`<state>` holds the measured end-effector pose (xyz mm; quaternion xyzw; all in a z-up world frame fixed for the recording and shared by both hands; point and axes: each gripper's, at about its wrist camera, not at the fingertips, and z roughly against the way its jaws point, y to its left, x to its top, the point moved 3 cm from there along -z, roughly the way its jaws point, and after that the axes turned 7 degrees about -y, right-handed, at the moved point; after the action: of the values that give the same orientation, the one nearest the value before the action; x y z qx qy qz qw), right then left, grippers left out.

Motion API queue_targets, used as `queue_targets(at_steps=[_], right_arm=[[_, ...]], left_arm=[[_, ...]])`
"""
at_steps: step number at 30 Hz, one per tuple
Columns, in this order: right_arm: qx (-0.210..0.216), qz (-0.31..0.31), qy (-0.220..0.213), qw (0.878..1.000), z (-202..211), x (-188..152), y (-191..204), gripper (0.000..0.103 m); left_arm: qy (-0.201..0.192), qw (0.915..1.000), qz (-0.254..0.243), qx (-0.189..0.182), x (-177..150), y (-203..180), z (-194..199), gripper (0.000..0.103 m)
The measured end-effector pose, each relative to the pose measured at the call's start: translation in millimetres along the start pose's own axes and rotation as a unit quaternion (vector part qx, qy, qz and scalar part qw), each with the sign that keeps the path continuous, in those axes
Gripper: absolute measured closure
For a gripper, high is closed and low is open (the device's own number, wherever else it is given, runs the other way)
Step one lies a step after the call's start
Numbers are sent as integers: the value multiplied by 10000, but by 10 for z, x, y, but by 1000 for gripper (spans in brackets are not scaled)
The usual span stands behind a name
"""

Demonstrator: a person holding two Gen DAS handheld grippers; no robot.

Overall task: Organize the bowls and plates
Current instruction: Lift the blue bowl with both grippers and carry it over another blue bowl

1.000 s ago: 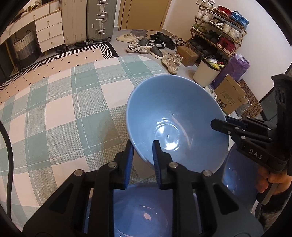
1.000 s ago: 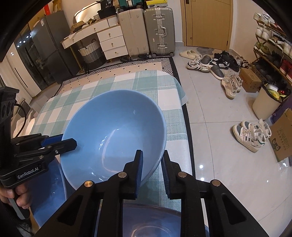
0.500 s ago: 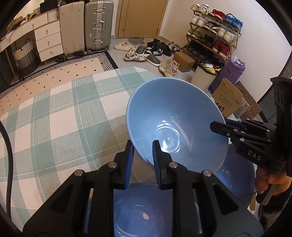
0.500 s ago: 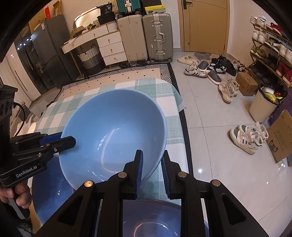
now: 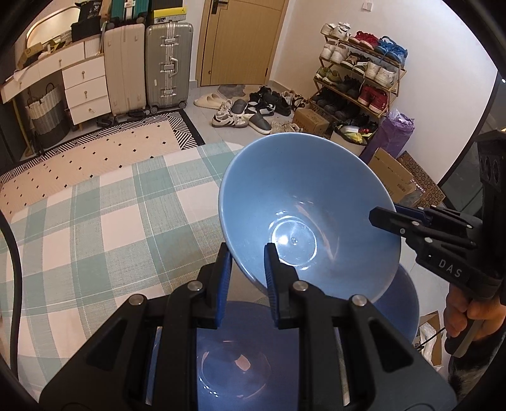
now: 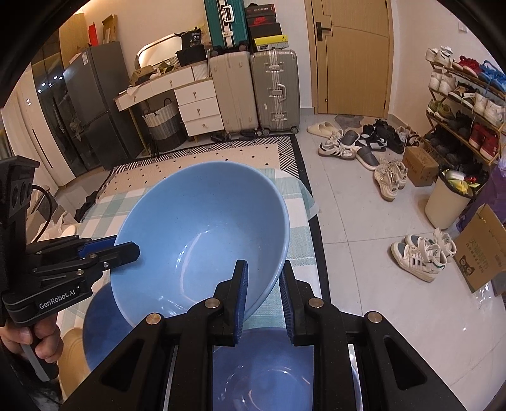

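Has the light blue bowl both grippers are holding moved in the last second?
Yes. The light blue bowl has risen: more floor and room now show beyond the checked tablecloth.

Landmark: wooden door (image 6: 352, 57), shut, in the far wall.

- 2 upright suitcases, beige (image 6: 233, 91) and silver (image 6: 275, 90), just left of the door; a teal case (image 6: 224, 22) and shoe boxes (image 6: 265, 27) stacked on top.
- White drawer unit (image 6: 197, 106) further left, a woven basket (image 6: 163, 125) beside it.
- Dark fridge (image 6: 90, 104) left of the drawers.
- Loose shoes and slippers (image 6: 357, 142) on the tiled floor before the door.
- Shoe rack (image 5: 360, 79) right of the door, full; a white bin (image 6: 447, 196) and cardboard boxes (image 5: 393, 177) near it.
- Patterned rug (image 5: 104, 148) and a green checked tablecloth (image 5: 95, 221) nearer than the door.
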<state>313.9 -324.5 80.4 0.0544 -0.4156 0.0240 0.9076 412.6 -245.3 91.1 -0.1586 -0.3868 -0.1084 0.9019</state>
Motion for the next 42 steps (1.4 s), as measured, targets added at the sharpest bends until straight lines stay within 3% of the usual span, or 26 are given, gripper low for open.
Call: queue_targets(at_steps=[26, 42], right_arm=[[225, 211, -558, 9980, 1111, -78, 648, 82], [501, 231, -521, 9971, 1301, -313, 1096, 82]], left_arm=[[-415, 9991, 10, 49, -175, -170, 1388, 85], [-496, 9984, 33, 254, -513, -135, 2097, 85]])
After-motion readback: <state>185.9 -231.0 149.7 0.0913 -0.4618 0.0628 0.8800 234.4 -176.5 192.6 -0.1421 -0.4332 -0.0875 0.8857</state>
